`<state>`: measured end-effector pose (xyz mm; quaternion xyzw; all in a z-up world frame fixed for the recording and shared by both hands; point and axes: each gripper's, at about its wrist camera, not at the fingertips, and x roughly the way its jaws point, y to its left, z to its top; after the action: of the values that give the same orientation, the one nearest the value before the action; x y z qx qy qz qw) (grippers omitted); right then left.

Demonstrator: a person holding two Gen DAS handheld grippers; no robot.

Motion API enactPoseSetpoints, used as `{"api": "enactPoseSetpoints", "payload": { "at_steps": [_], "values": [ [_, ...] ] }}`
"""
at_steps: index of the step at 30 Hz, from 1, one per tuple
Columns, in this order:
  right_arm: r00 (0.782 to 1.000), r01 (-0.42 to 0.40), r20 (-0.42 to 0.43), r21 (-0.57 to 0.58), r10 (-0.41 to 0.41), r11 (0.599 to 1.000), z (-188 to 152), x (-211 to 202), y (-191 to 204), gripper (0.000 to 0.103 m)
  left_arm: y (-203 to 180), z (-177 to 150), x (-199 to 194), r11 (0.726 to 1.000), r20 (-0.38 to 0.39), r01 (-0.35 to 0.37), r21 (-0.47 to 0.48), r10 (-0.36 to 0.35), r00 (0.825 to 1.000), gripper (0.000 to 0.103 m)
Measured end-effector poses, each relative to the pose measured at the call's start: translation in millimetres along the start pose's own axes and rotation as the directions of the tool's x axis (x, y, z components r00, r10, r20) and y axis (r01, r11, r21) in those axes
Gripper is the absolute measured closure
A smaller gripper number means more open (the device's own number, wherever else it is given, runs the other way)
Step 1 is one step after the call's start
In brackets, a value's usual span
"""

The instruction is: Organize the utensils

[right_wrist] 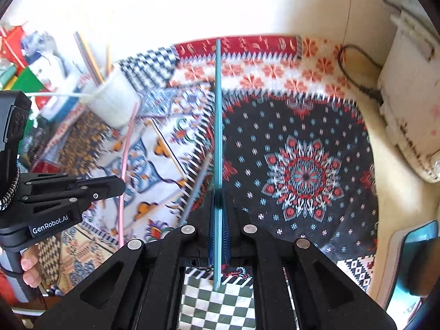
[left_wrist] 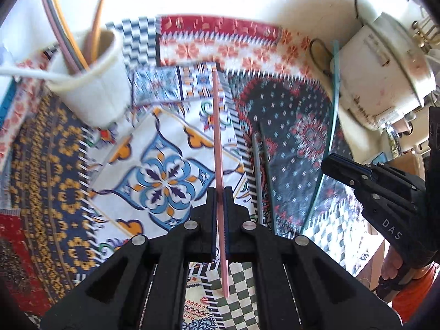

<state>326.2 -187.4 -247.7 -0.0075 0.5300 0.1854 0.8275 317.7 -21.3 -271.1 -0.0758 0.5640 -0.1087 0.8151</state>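
My left gripper is shut on a long pink stick and holds it above the patterned cloth, pointing away. My right gripper is shut on a long teal stick, also held above the cloth. A white cup with several pink, grey and orange sticks stands at the far left; it also shows in the right wrist view. A grey stick lies on the cloth just right of my left gripper. The right gripper shows at the right of the left wrist view.
A patchwork cloth covers the table. A white appliance stands at the far right with a dark cord beside it. Boxes and clutter sit behind the cup at the left.
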Motion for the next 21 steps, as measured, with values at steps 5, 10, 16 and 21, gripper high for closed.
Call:
{"api": "enactPoseSetpoints", "payload": {
  "at_steps": [5, 10, 16, 21],
  "values": [
    [0.998, -0.011, 0.063, -0.024, 0.013, 1.0, 6, -22, 13, 0.098, 3, 0, -33, 1.0, 0.088, -0.004, -0.005, 0.004, 0.996, 0.103],
    [0.995, -0.026, 0.096, -0.049, 0.03, 0.998, 8, -39, 21, 0.102, 3, 3, -42, 1.0, 0.114, -0.026, 0.003, 0.025, 0.993, 0.103],
    [0.992, -0.03, 0.123, -0.076, 0.04, 0.997, 14, -47, 27, 0.102, 14, -1, -15, 0.999, 0.017, -0.027, -0.024, 0.027, 0.999, 0.102],
    [0.997, -0.028, 0.071, -0.088, 0.034, 0.996, 14, -34, 25, 0.102, 17, -5, 10, 0.999, -0.041, -0.028, -0.035, 0.026, 0.999, 0.1]
  ]
}}
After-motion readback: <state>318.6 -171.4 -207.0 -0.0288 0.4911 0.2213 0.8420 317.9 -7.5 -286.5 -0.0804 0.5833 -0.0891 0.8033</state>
